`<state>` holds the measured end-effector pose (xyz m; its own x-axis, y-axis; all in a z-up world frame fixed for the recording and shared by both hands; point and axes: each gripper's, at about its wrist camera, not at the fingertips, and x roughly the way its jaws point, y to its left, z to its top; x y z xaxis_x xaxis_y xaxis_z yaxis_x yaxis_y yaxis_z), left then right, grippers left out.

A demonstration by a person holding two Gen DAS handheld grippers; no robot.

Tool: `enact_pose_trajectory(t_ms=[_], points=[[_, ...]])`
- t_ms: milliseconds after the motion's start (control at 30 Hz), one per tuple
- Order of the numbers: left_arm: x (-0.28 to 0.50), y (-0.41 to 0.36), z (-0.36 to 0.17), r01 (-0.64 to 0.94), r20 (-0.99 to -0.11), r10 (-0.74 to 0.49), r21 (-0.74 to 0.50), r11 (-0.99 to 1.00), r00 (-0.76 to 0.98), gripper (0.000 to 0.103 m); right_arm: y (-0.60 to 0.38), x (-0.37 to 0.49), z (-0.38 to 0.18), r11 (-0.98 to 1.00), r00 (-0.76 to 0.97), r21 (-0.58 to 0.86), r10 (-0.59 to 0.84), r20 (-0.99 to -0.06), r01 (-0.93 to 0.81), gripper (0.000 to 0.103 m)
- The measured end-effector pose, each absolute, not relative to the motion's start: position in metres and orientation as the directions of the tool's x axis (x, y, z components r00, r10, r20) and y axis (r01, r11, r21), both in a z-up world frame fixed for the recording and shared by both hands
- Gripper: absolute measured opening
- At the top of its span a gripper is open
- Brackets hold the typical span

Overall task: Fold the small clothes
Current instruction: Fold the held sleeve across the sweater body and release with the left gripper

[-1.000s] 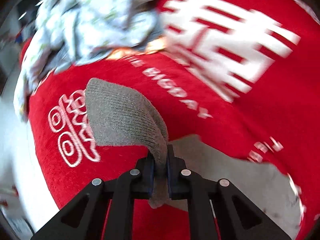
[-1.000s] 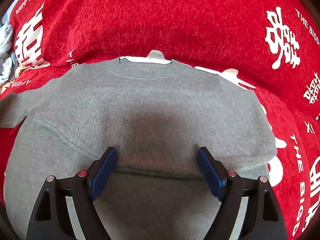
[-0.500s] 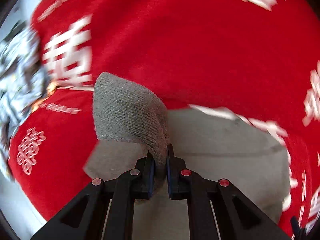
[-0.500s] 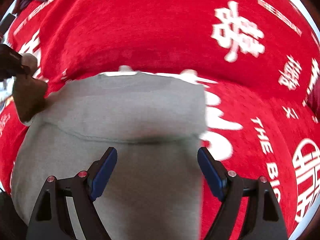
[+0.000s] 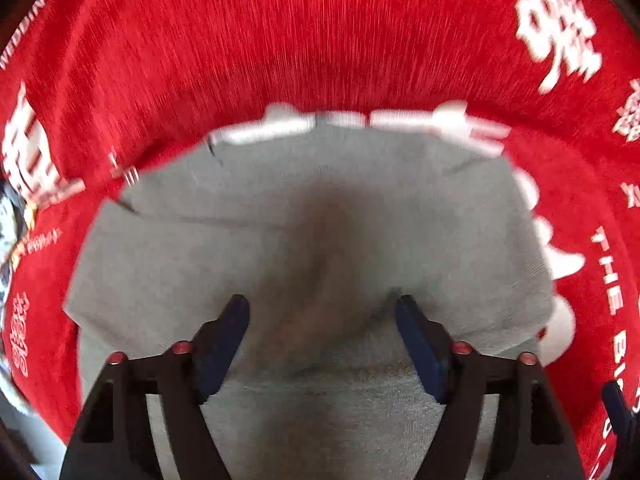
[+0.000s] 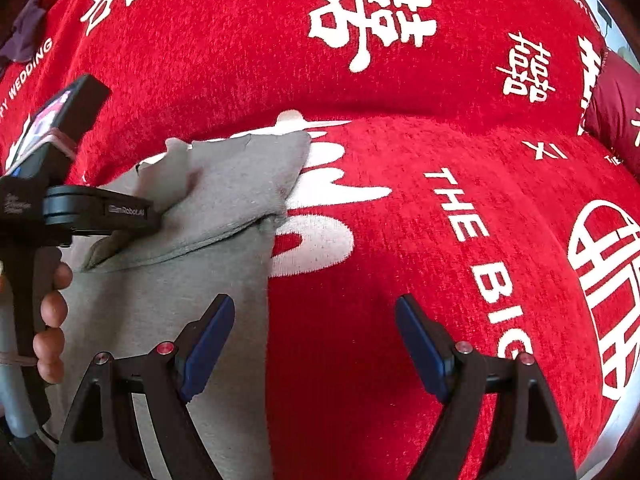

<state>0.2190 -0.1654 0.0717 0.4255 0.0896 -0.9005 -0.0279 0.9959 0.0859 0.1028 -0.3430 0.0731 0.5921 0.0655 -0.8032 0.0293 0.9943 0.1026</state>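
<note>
Grey sweater (image 5: 320,216) lies sleeve-folded on our red blanket (image 6: 400,280); both grippers, left (image 5: 322,332) and right (image 6: 316,332), gape empty, so we should pinch the hem evenly next.

Red blanket (image 6: 400,280) (white lettering), grey sweater (image 5: 320,220) on it

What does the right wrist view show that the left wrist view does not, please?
Only the right wrist view shows the left gripper's body from outside, with the person's fingers round its handle, a dark red item at the right edge, and a purple cloth at top left. Only the left wrist view shows the grey sweater whole, with both sleeves folded in, under the open left gripper. Both show the sweater, the red patterned blanket, and an open right gripper.
</note>
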Motion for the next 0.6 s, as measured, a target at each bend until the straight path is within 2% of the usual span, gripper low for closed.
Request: enact_pose_trajectory(t_ms=[133, 233, 400, 467, 533, 567, 600], points=[[0.202, -0.134, 0.107, 0.062, -0.882, -0.052, -0.026, 0.998, 0.469, 0.077, -0.337, 0.108, 0.081, 0.991, 0.603, 0.132, 0.095, -0.792, 0.017, 0.085], [0.186, -0.081, 0.120, -0.008, -0.852, -0.093, -0.113, 0.994, 0.516, 0.077, -0.324, 0.115, 0.089, 0.988, 0.612, 0.151, 0.137, -0.779, -0.029, 0.086], [0.163, 0.001, 0.067, -0.241, -0.892, 0.060, -0.056, 0.969, 0.447, 0.077, -0.290, 0.143, 0.100, 0.974, 0.606, 0.213, 0.219, -0.765, -0.082, 0.086], [0.150, 0.019, 0.040, -0.291, -0.906, 0.063, -0.069, 0.954, 0.420, 0.077, -0.277, 0.160, 0.102, 0.960, 0.578, 0.267, 0.264, -0.772, -0.083, 0.086], [0.137, 0.025, 0.034, -0.297, -0.884, 0.045, -0.108, 0.949, 0.466, 0.079, -0.260, 0.179, 0.098, 0.950, 0.533, 0.302, 0.293, -0.794, -0.073, 0.086], [0.129, 0.020, 0.034, -0.284, -0.861, 0.070, -0.089, 0.955, 0.503, 0.081, -0.250, 0.189, 0.094, 0.953, 0.512, 0.298, 0.286, -0.810, -0.061, 0.086], [0.128, 0.015, 0.032, -0.270, -0.860, 0.084, -0.064, 0.961, 0.504, 0.092, -0.239, 0.200, 0.089, 0.960, 0.485, 0.278, 0.264, -0.834, -0.045, 0.086]])
